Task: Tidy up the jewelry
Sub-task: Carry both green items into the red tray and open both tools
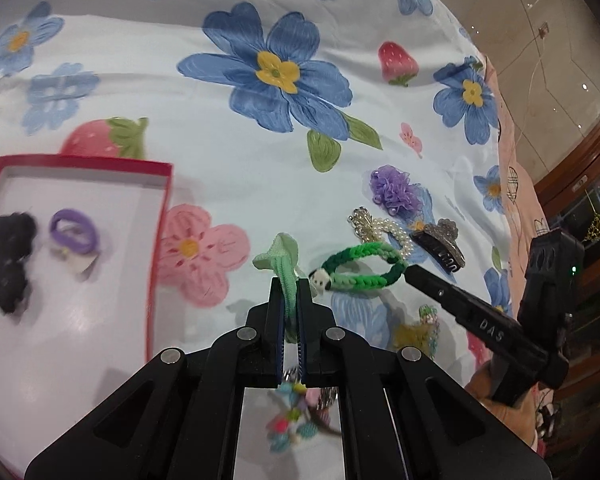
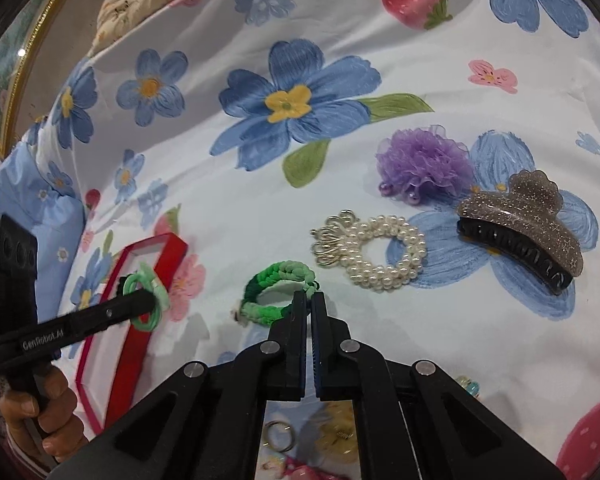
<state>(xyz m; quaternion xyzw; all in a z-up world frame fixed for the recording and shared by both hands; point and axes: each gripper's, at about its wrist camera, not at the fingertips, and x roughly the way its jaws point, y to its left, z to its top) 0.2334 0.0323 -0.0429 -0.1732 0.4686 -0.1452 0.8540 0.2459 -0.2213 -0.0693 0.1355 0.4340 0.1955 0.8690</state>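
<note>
My left gripper [image 1: 290, 286] is shut on a light green hair tie [image 1: 284, 260] and holds it above the cloth, right of the red box [image 1: 156, 248]; it also shows in the right wrist view [image 2: 150, 298]. The box holds a black scrunchie [image 1: 8, 264] and a purple hair tie [image 1: 74, 232]. My right gripper [image 2: 310, 298] is shut on the braided green bracelet [image 2: 278, 290], which lies on the cloth and also shows in the left wrist view [image 1: 360, 268]. Beyond lie a pearl bracelet [image 2: 376, 256], a purple flower clip [image 2: 424, 162] and a glitter claw clip [image 2: 520, 228].
The floral cloth [image 2: 220, 184] covers the surface. Small colourful trinkets [image 1: 292, 428] lie under my left gripper, and key rings [image 2: 278, 436] under my right. The cloth's edge and wooden furniture [image 1: 580, 168] are at the far right of the left wrist view.
</note>
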